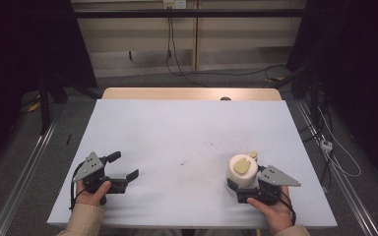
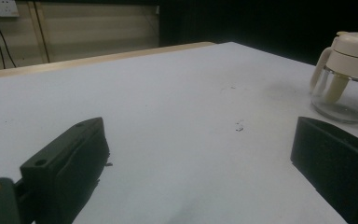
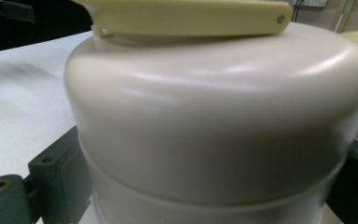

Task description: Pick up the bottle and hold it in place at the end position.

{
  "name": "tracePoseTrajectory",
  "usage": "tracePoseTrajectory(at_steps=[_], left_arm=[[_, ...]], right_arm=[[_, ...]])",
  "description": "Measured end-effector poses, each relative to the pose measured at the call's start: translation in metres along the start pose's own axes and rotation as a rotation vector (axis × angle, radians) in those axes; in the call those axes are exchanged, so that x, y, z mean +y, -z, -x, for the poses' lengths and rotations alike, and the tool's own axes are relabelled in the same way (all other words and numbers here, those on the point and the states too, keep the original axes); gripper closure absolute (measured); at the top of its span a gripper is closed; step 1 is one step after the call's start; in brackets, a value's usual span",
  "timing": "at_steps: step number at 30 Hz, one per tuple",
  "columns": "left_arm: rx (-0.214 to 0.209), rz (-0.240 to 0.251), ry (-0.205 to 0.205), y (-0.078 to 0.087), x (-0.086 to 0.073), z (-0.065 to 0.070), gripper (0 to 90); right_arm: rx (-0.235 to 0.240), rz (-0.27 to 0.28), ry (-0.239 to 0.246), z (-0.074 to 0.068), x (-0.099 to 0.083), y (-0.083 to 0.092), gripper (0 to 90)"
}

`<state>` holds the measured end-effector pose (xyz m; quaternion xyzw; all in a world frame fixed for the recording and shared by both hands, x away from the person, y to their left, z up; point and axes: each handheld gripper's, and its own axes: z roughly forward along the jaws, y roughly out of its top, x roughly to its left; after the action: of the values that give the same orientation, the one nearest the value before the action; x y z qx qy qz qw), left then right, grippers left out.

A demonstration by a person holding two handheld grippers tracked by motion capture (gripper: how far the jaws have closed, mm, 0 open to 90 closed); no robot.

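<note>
A: Where are the hands?
B: Both rest low at the near edge of the white table point(image 1: 187, 128). The left gripper point(image 1: 126, 166) lies with jaws spread wide, grasping nothing.
A: And the right gripper point(image 1: 241, 189)?
B: Its jaws sit on either side of the cream jar point(image 1: 242, 170), pressed against its body, near the right front corner.
A: The room?
B: Dim, cables on a grey floor point(image 1: 142, 81), pale wall panels behind

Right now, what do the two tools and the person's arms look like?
Both tools are black with two blocky jaws, and each carries a grey three-cornered plate on top. The left tool trails a black cable by the wrist, and so does the right tool. The left sleeve is beige.
</note>
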<state>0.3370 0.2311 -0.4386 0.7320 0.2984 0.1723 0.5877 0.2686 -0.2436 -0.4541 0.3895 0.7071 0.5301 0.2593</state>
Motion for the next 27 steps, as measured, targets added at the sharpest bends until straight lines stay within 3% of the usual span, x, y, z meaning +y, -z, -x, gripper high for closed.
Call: tracePoseTrajectory(at_steps=[2,17,27], left_arm=[[0.000,0.002,0.002,0.000,0.000,0.000,3.2],[0.003,0.007,0.010,0.000,0.000,0.000,3.2],[0.001,0.005,0.009,0.000,0.000,0.000,3.2]], right_arm=[[-0.011,0.008,0.012,0.000,0.001,-0.002,5.3],[-0.028,0.055,-0.035,0.007,0.009,-0.013,5.4],[-0.024,0.060,-0.019,0.004,0.015,-0.022,5.4]])
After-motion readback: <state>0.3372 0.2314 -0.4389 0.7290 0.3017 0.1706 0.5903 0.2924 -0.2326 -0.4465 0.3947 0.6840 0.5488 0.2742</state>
